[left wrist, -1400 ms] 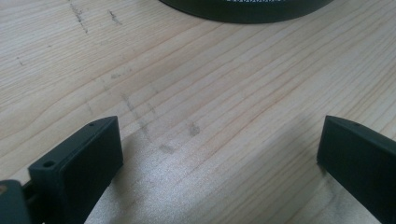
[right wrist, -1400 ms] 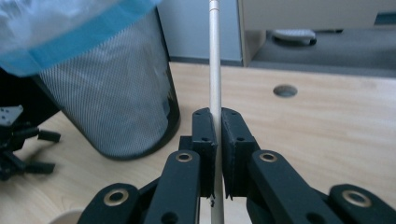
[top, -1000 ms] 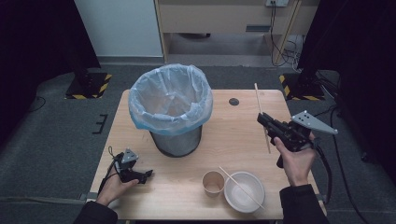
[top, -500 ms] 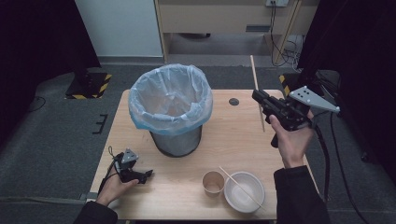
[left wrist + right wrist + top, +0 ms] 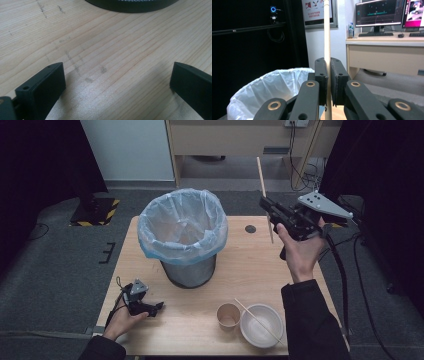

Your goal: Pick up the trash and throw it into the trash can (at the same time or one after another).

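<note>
While a person sits at a light wooden table (image 5: 250, 270), each hand holds a two-jaw gripper. The largest thing on the table is a dark mesh waste bin (image 5: 189, 270) lined with a pale translucent bag (image 5: 182, 222), which stands near the middle, off to the left of the right gripper and beyond the left one. The right gripper (image 5: 269, 207) is raised above the table's far right part, level with the bin's rim, and its black jaws are pressed together on a thin, pale wooden stick (image 5: 265, 200). In the right gripper view the stick (image 5: 327, 37) stands upright, pinched between the two pads, with most of its length rising above the jaws and a short piece hanging below them; the bag-lined bin (image 5: 272, 92) sits low and to the left of the jaws. The left gripper (image 5: 150, 309) rests on the table near the person's edge, just short of the bin's base. In the left gripper view its jaws stand wide apart with bare wood between them and nothing in their grasp, and the dark foot of the bin (image 5: 132, 5) lies ahead. Nearer the person than the right gripper, a white bowl (image 5: 260, 326) with a second stick (image 5: 257, 320) laid across it sits just beside a small paper cup (image 5: 228, 315).
</note>
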`<state>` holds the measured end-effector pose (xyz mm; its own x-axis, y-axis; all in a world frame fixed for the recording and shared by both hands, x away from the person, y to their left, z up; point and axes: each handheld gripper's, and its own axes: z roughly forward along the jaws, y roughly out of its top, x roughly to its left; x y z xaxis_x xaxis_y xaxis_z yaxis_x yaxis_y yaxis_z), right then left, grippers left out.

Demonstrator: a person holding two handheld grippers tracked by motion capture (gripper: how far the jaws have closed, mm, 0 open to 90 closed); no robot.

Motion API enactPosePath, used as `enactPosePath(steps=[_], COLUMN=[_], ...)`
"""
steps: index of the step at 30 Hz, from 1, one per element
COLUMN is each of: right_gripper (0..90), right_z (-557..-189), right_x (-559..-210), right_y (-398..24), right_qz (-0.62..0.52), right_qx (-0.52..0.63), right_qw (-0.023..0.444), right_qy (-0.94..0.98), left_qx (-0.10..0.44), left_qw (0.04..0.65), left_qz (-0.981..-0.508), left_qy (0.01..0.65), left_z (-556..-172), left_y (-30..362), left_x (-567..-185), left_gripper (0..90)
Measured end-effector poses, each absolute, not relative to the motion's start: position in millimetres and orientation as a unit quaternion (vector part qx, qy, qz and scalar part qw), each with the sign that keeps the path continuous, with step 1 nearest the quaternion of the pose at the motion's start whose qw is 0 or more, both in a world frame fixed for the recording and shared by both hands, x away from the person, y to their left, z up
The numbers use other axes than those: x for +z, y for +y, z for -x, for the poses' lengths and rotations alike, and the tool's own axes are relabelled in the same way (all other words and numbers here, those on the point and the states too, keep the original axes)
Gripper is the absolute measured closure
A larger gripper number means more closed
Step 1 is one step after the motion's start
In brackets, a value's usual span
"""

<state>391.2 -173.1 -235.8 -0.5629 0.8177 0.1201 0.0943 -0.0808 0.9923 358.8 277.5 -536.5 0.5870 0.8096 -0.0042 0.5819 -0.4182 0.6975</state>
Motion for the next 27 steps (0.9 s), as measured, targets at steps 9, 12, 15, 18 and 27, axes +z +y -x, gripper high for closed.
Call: enactPosePath(steps=[9,12,15,18,27], right_gripper=[85.5,85.5,85.5,85.5,85.5], right_z=[-401,-404,-409,-413,-424], right_x=[-217,-212,-208,-207,-207], right_y=[-149,-140,-131,-122,-95], right_qz=[-0.353,-0.348,-0.346,-0.343,-0.334], right_qx=[0.641,0.641,0.642,0.642,0.645], right_qw=[0.292,0.292,0.29,0.287,0.278], right_qy=[0.616,0.618,0.619,0.622,0.628], left_qx=[0.169,0.169,0.169,0.168,0.168], left_qw=[0.336,0.336,0.336,0.336,0.336], left_qz=[-0.825,-0.825,-0.825,-0.826,-0.826], left_qy=[0.422,0.421,0.421,0.421,0.42], left_z=[-359,-359,-359,-359,-359], left_y=[277,277,277,277,277], left_x=[-536,-536,-536,-536,-536], left_gripper=[0.0,0.0,0.0,0.0,0.0])
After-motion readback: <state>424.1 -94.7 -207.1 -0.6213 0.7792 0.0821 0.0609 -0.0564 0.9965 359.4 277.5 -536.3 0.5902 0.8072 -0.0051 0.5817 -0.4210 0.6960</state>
